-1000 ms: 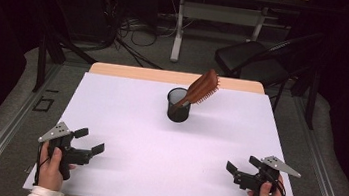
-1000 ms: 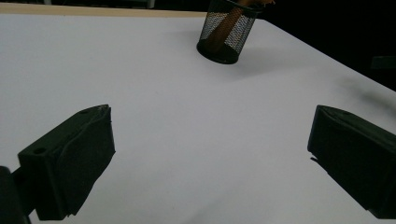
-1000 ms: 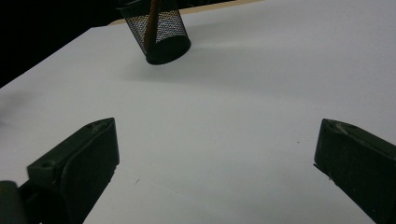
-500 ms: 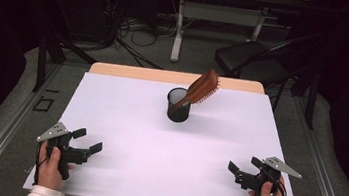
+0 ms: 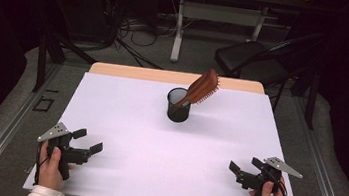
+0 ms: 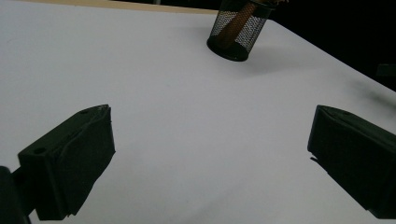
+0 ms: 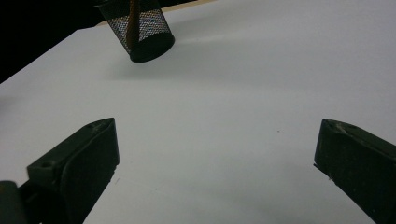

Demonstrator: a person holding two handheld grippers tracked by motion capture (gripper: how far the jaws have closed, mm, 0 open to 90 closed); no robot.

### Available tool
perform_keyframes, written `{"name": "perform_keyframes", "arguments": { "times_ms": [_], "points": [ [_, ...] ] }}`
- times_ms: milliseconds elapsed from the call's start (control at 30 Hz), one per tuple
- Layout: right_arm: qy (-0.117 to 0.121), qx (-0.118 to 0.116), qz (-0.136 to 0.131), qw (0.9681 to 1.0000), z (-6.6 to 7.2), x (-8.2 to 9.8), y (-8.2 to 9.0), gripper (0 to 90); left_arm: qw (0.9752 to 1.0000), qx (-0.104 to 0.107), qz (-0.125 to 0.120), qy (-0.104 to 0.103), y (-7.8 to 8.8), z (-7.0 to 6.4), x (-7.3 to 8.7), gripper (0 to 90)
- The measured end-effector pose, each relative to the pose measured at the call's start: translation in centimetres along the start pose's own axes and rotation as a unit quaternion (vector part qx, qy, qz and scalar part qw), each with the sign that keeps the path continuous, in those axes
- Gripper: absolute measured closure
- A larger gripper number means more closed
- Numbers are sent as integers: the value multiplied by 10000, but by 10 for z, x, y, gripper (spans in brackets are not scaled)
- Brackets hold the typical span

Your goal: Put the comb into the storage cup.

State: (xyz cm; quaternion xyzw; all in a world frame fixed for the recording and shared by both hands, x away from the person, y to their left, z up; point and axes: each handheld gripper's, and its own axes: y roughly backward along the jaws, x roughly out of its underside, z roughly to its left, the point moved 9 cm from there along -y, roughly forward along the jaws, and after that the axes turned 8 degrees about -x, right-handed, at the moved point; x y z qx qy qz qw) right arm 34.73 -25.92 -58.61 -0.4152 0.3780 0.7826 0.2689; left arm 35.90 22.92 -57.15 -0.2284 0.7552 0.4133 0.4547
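A black mesh cup (image 5: 178, 105) stands near the middle back of the white table (image 5: 129, 122). A brown wooden hairbrush (image 5: 203, 88) leans in it, head up and tilted to the right. The cup (image 6: 236, 30) appears far ahead in the left gripper view, and the cup (image 7: 140, 29) with the brush handle (image 7: 132, 23) inside appears in the right gripper view. My left gripper (image 5: 87, 141) rests at the front left, jaws wide apart, nothing between them. My right gripper (image 5: 243, 166) sits at the front right, open and empty too. Both are far from the cup.
The table's wooden back edge (image 5: 175, 77) lies just behind the cup. Beyond it on the floor are a dark folding chair (image 5: 257, 63), tangled cables (image 5: 125, 29) and a white desk leg (image 5: 178, 28). Grey floor strips flank both sides.
Both hands have shifted only slightly at the table's front; the left gripper drifted a little toward the front. The cup and brush have not moved.
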Motion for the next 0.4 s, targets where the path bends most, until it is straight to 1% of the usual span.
{"name": "perform_keyframes", "arguments": {
  "times_ms": [133,400],
  "points": [
    [-42,-13,19,10000,0,1,0,0,10000,-4,4,-5,0,1,0,6],
    [0,10,58,10000,-1,2,0,0,10000,-4,11,-9,0,1,0,6]
  ]
}}
